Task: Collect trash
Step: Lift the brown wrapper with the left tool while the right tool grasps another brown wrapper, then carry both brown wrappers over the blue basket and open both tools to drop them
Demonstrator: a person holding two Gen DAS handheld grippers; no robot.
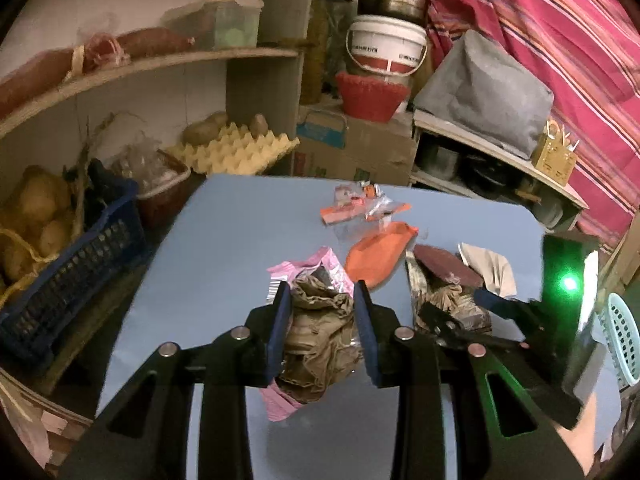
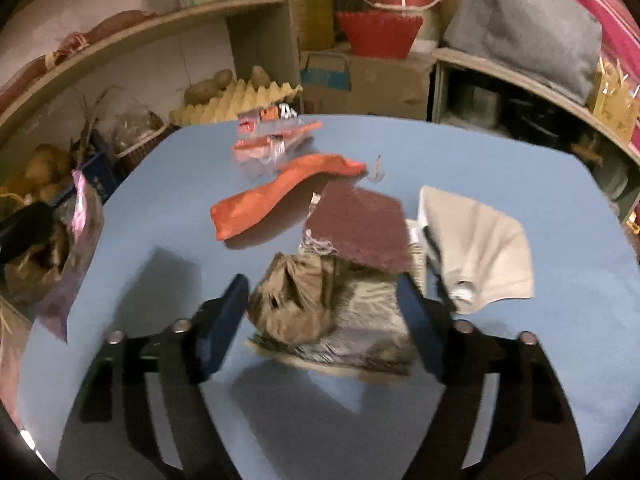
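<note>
My left gripper (image 1: 320,300) is shut on a crumpled brown paper wad (image 1: 320,332) with a pink wrapper (image 1: 308,266), held above the blue table (image 1: 208,240). It shows at the left edge of the right wrist view (image 2: 56,248). My right gripper (image 2: 324,292) is open, its jaws on either side of another brown paper wad (image 2: 292,300) on a patterned packet (image 2: 360,336). An orange wrapper (image 2: 280,192), a maroon pad (image 2: 360,228), a beige cloth (image 2: 476,244) and clear orange packaging (image 2: 268,140) lie on the table.
Shelves on the left hold an egg tray (image 1: 236,148), potatoes and a blue basket (image 1: 68,276). Behind the table stand a cardboard box (image 1: 352,148), red basket and bucket. A teal basket (image 1: 624,344) is at the right edge.
</note>
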